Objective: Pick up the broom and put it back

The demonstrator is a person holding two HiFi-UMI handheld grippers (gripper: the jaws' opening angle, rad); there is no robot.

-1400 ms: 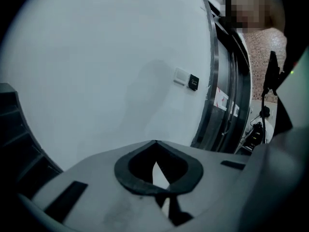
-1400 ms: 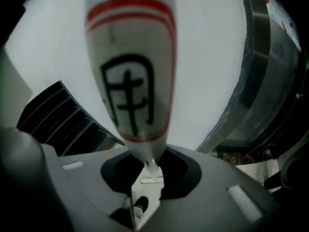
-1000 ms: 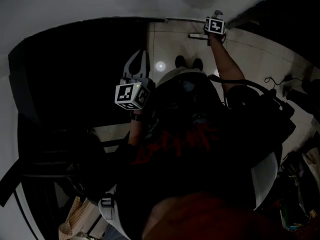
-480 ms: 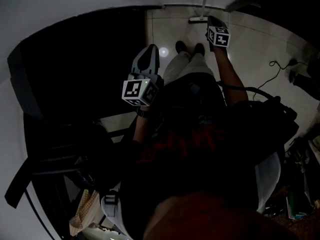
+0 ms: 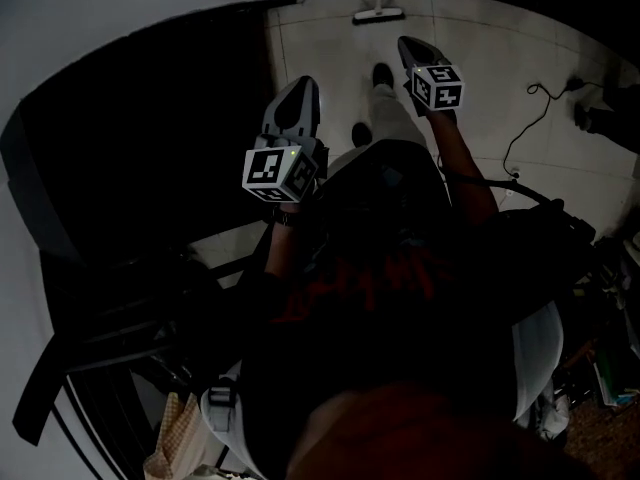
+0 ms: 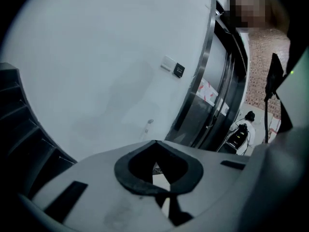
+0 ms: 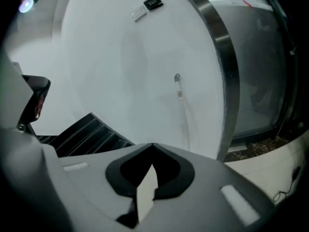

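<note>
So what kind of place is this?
Probably a building's entrance hall: a pale tiled floor, dark stairs and a tall metal-framed glass door, with a broom leaning on the white wall.

The left grey plastic two-jaw gripper (image 5: 297, 90) points forward and slightly down, jaws together and empty, while the right grey plastic two-jaw gripper (image 5: 408, 46), on an outstretched right forearm (image 5: 458, 143), reaches farther ahead, its jaws just closed on nothing.

No legible text (wall plate (image 6: 179, 70) too small).
</note>
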